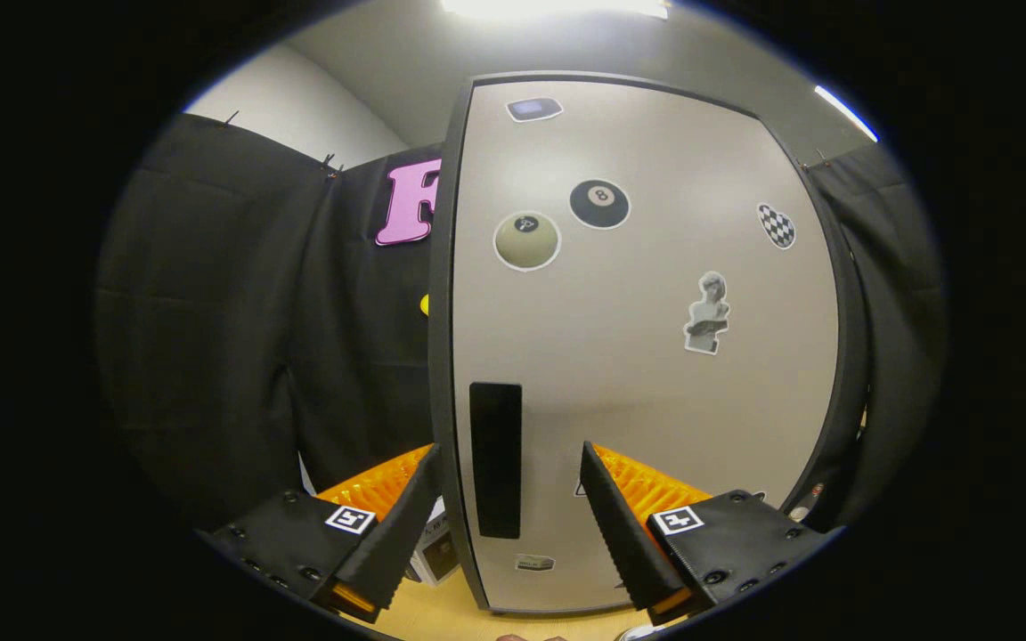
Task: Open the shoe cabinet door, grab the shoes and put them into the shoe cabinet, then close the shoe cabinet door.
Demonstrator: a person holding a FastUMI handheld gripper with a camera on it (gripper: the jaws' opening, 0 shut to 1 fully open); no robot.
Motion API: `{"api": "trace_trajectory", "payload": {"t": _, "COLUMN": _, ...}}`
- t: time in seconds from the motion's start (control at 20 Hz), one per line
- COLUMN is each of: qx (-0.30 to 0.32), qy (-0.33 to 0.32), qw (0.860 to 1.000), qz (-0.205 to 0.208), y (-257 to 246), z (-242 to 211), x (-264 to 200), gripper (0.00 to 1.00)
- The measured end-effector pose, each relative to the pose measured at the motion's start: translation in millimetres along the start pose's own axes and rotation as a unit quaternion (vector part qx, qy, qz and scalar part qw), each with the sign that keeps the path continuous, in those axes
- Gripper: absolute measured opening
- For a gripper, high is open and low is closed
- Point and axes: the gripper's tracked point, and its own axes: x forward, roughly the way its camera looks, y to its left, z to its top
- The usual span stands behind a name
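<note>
The shoe cabinet door (655,356) is a tall pale grey panel with a dark frame and several stickers, standing close in front of me and looking closed. A dark vertical handle recess (495,458) sits near the door's left edge. My gripper (508,463) is open, its two fingers (406,516) straddling the door's left edge and the handle; one finger is left of the edge, the other over the door face. The fingers press on nothing. A sliver of something white, perhaps a shoe (642,633), peeks out below the right finger.
Black cloth (237,338) hangs left of and behind the cabinet, and more on its right. A small boxy object (437,552) sits on the wooden surface (442,614) between the left finger and the door's base.
</note>
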Motion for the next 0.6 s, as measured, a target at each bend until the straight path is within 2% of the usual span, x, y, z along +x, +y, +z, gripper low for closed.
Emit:
{"api": "trace_trajectory", "payload": {"t": 0.2, "qx": 0.004, "qy": 0.017, "qw": 1.000, "qz": -0.011, "y": -1.9, "z": -9.7, "x": 25.6, "gripper": 0.97}}
{"api": "trace_trajectory", "payload": {"t": 0.35, "qx": -0.004, "qy": 0.023, "qw": 1.000, "qz": -0.019, "y": 0.2, "z": -13.4, "x": 29.8, "gripper": 0.84}}
{"api": "trace_trajectory", "payload": {"t": 0.6, "qx": 0.022, "qy": 0.053, "qw": 0.998, "qz": -0.025, "y": 5.4, "z": -18.8, "x": 35.4, "gripper": 0.39}}
